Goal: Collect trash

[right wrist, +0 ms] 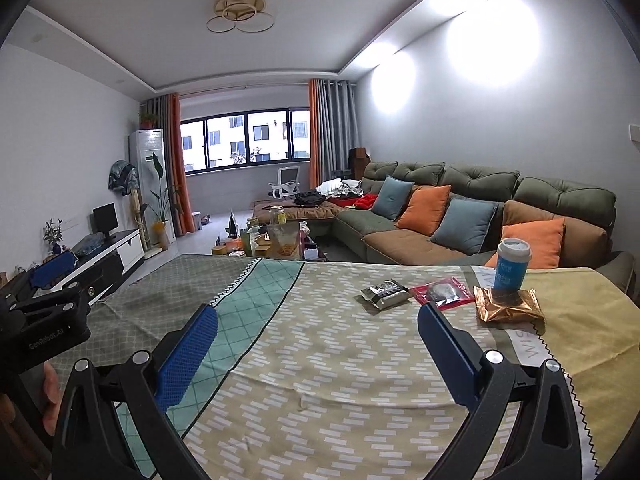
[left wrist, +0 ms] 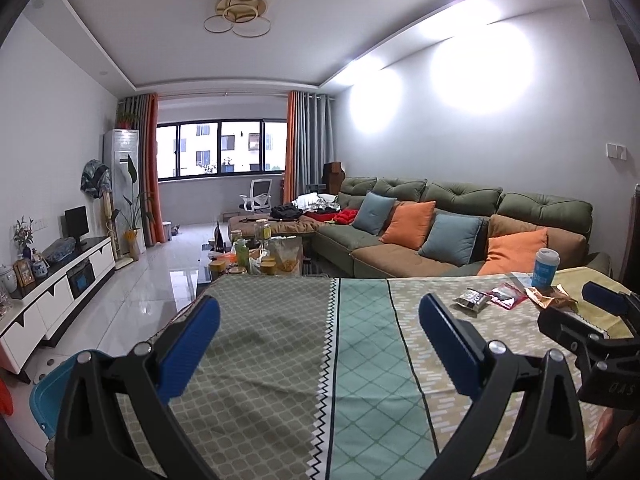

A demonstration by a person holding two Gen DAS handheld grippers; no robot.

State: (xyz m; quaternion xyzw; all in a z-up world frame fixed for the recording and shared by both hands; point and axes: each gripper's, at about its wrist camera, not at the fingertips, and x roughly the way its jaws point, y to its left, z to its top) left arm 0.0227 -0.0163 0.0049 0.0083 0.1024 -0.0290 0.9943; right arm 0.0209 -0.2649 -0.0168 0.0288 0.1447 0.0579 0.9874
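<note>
above the cloth-covered desk [right wrist: 320, 340] both grippers' fingers [left wrist: 188, 344] [right wrist: 188, 356] gape wide and empty, three wrappers [right wrist: 386, 293] beside a cup [right wrist: 512, 264].

On the worktop [right wrist: 320, 360], three wrappers lie in a row toward its far right: one wrapper [right wrist: 385, 293] leftmost, a second [right wrist: 442, 293] just beside it, a third [right wrist: 508, 309] rightmost (a cup [right wrist: 512, 264] stands on it). Behind the worktop stands a sofa [right wrist: 480, 216]; a low table [right wrist: 272, 240] lies farther left.
</note>
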